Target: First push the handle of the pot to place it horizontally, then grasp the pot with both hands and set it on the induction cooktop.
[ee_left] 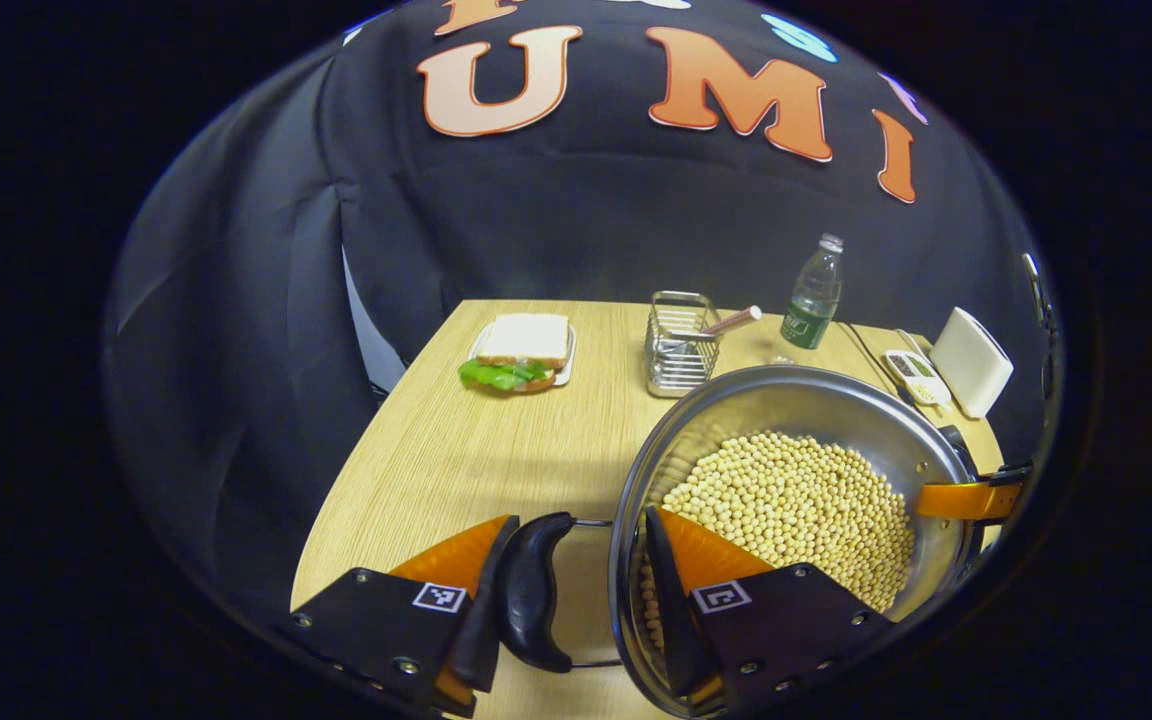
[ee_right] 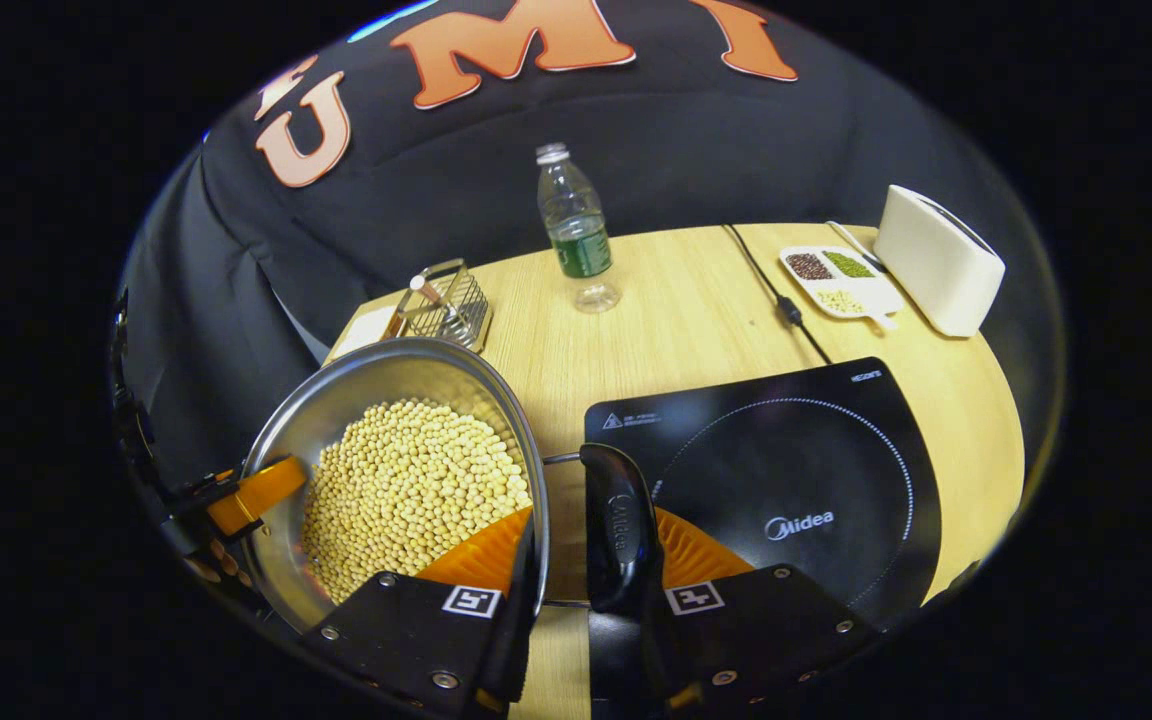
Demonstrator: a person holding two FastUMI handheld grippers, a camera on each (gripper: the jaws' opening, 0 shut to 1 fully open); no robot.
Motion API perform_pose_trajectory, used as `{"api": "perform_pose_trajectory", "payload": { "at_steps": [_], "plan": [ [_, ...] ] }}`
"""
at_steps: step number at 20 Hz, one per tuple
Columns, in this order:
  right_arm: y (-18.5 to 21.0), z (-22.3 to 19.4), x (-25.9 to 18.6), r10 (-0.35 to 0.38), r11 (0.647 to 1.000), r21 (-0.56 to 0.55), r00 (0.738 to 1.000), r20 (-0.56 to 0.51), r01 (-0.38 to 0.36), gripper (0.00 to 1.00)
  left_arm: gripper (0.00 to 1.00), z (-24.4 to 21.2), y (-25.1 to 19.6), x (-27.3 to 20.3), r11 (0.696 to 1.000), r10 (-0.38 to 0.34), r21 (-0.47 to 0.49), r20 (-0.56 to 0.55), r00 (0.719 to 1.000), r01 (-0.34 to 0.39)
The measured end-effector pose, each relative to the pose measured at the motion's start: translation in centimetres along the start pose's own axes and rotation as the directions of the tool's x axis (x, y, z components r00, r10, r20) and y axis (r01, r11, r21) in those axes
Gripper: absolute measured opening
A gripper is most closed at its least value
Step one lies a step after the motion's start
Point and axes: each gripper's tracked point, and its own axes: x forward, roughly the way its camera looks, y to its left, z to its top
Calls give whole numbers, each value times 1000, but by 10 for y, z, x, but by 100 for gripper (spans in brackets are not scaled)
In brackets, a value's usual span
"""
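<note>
A steel pot (ee_left: 806, 400) full of soybeans (ee_left: 796, 510) sits at the right of the left gripper view. My left gripper (ee_left: 581, 520) is shut across its near side: one finger lies outside the black side handle (ee_left: 534, 590) and the other inside the rim. In the right gripper view the pot (ee_right: 366, 390) is at the left, beside the black induction cooktop (ee_right: 786, 470). There my right gripper (ee_right: 591, 525) clamps the other black handle (ee_right: 619, 530) and the rim in the same way. I cannot tell whether the pot rests on the table or hangs just above it.
On the wooden table (ee_right: 676, 320) stand a water bottle (ee_right: 576, 235), a wire basket (ee_right: 441, 300), a white box (ee_right: 936, 260) and a small tray of grains (ee_right: 841, 280). A cable (ee_right: 776, 290) runs to the cooktop. A sandwich on a plate (ee_left: 521, 350) lies far left.
</note>
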Motion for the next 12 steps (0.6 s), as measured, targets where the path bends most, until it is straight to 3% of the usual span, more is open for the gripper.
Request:
{"api": "perform_pose_trajectory", "payload": {
  "at_steps": [4, 12],
  "plan": [
    [0, -4, -2, -15, 1000, 21, 999, 41, 14, 46, 63, 18, -34, -3, 999, -28, 22, 30, 999, 28],
    [2, -14, -6, -45, 997, 62, 994, 102, 39, 46, 66, 53, -114, -13, 995, -83, 61, 74, 994, 79]
  ]
}}
